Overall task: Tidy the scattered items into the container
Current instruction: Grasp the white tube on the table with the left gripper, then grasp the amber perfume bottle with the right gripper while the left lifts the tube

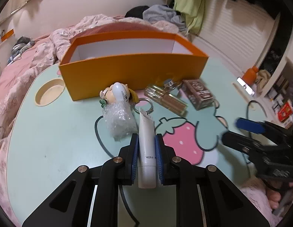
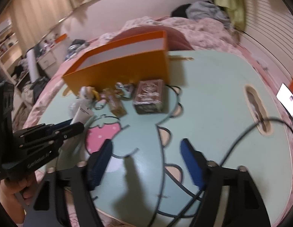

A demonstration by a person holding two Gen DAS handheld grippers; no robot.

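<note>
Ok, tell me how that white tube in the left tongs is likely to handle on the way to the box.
The white tube looks like soft plastic, so the left tongs probably dent it slightly. Its smooth skin might slip if the grip loosens. It is held near the cap end with the long crimped end sticking out, so it may sag or swing toward the orange box.

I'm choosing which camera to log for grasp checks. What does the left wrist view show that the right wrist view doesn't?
Only the left wrist view shows the left gripper shut on the white tube with its pads pressed to the sides, the box's white interior, the bubble-wrapped bundle, and the round cup recess.

Only the right wrist view shows the right gripper open with nothing between its fingers, and the oval slot in the table.

Both show the orange box, the brown clear case, the glass bottle and the strawberry print.
</note>
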